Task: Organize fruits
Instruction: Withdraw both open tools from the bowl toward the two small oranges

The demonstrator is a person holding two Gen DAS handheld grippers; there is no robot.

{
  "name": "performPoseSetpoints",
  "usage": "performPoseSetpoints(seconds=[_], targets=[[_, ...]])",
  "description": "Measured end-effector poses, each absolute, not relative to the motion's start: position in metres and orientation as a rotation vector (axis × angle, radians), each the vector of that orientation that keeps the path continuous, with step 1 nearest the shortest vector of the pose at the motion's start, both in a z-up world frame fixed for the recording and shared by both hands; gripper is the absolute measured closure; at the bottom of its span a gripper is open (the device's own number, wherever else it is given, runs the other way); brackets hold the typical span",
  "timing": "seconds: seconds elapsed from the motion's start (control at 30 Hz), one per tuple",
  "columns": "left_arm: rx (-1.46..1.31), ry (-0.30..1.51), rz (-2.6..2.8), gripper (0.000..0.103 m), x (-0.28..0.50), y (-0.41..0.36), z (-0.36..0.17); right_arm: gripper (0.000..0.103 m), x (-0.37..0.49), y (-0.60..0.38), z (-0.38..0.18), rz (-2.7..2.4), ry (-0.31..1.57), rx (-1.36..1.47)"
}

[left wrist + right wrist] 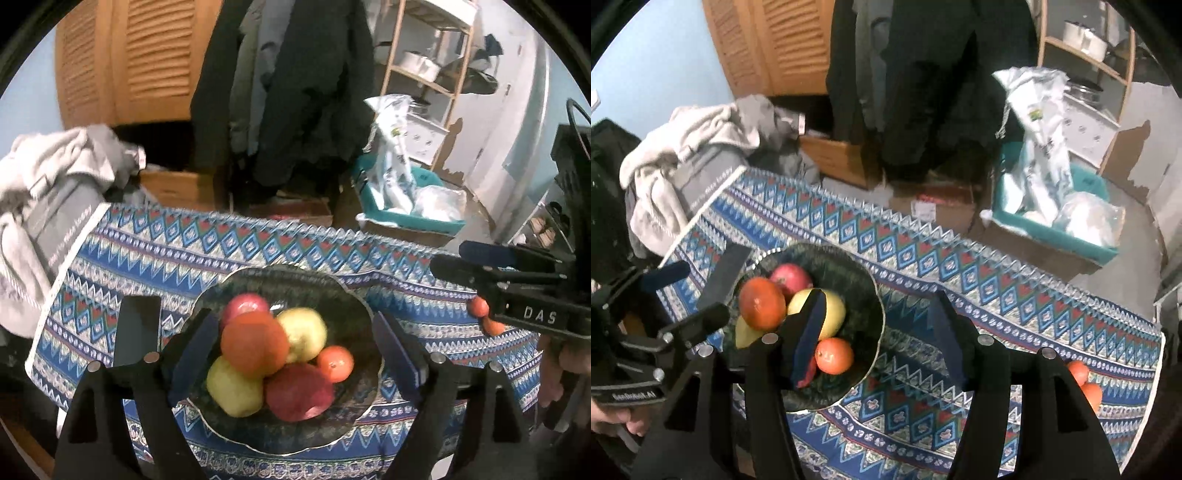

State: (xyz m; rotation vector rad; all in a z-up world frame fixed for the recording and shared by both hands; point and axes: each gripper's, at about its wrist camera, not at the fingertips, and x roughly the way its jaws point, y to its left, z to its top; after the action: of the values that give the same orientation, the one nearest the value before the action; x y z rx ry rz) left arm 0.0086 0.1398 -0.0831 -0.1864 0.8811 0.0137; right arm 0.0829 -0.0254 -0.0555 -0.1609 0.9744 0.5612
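While you held both tools above the patterned tablecloth (236, 251), the dark scalloped bowl (332, 291) sat on it and carried 6 pieces of fruit. Your left gripper (288, 347) hovered over the bowl with its 2 fingers spread wide, 1 on either side of the pile, gripping nothing. Within the bowl, a large orange (255, 343) rested on top of the heap, with a red apple (245, 304) behind it, a yellow apple (304, 332) to its right, a second yellow apple (234, 387) at front left, a second red apple (299, 391) at front, and a small tangerine (335, 363) at front right. Your right gripper (879, 332) was likewise released and empty, 1 finger over the bowl's right half and the other over bare cloth. From the right wrist view, 2 loose tangerines (1086, 384) lay on the cloth near its right edge, well apart from the bowl and partly hidden behind the gripper frame. A dark flat object (136, 328) lay on the cloth just left of the bowl. Beyond the table stood a heap of grey clothing (55, 173), hanging dark coats (295, 92), a teal bin (406, 218) with white bags, and a wooden shelf (424, 48).
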Motion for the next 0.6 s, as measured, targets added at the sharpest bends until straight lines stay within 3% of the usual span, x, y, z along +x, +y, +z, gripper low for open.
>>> performPoseSetpoints(seconds=[0.6], targets=[[-0.130, 0.779, -0.077, 0.009, 0.009, 0.082, -0.036, 0.025, 0.062, -0.097, 0.005, 0.453, 0.819, -0.116]])
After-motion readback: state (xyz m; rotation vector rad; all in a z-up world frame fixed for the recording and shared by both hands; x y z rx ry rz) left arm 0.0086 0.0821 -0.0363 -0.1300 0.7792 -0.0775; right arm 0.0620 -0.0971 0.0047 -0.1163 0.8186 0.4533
